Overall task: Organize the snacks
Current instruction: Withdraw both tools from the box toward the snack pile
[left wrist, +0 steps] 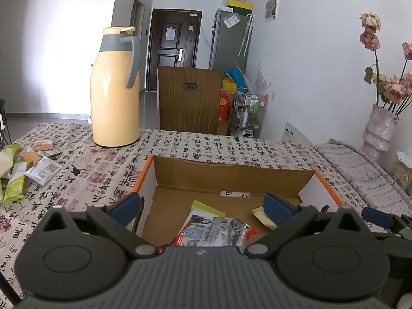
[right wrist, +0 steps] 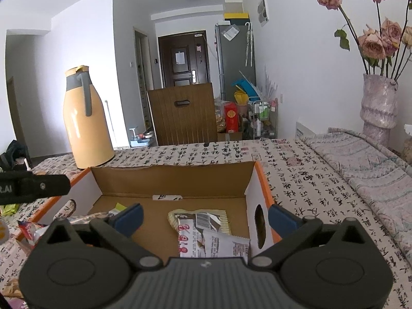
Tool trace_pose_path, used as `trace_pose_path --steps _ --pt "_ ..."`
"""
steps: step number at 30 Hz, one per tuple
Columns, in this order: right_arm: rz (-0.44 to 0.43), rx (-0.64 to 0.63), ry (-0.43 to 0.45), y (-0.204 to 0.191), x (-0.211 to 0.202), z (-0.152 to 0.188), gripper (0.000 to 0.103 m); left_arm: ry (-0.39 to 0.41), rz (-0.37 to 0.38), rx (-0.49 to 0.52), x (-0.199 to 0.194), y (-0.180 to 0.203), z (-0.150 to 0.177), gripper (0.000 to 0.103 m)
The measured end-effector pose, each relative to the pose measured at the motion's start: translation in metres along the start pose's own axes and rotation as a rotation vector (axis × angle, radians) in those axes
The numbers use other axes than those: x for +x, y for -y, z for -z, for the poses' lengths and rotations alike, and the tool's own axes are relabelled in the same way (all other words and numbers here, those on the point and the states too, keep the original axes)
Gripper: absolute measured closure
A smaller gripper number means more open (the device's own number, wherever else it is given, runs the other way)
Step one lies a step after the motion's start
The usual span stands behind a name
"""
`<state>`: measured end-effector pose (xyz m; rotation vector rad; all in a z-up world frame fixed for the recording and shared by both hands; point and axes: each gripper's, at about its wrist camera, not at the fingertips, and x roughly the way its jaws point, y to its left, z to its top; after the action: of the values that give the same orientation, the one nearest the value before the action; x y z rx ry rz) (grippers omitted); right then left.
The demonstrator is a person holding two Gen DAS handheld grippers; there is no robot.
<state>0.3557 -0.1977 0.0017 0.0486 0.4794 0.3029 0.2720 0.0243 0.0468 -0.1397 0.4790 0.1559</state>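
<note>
An open cardboard box [left wrist: 231, 177] with an orange rim sits on the patterned tablecloth. In the left wrist view it holds a red, white and grey snack packet [left wrist: 213, 231], a green-edged packet [left wrist: 203, 205] and a yellow one [left wrist: 261, 215]. My left gripper [left wrist: 202, 206] hangs open over the box's left part, its pads touching nothing. The right wrist view shows the same box [right wrist: 175, 180] with a white and red packet [right wrist: 206, 242] lying over a cream packet [right wrist: 198, 215]. My right gripper [right wrist: 206, 220] stands open above them, and nothing is held.
Several loose snack packets [left wrist: 23, 164] lie on the table at far left. A tall yellow thermos [left wrist: 116, 90] stands behind the box to the left. A vase of dried roses [right wrist: 378, 108] and a folded grey cloth [right wrist: 365, 159] sit at the right. A wooden chair back [left wrist: 190, 97] rises beyond the table.
</note>
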Motion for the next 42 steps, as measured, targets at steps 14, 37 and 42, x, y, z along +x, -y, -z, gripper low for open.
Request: trace_pose_path --steps 14,37,42 --pt "0.004 -0.037 0.018 -0.009 -0.046 0.003 0.000 0.031 0.007 0.019 -0.048 -0.003 0.004 0.000" --pt "-0.031 -0.070 -0.042 -0.024 -0.136 0.067 0.000 -0.004 0.022 0.038 -0.133 -0.031 0.070 0.000" --pt "-0.032 -0.069 -0.074 -0.023 -0.149 0.087 0.000 -0.033 0.016 0.057 -0.140 -0.039 0.091 0.000"
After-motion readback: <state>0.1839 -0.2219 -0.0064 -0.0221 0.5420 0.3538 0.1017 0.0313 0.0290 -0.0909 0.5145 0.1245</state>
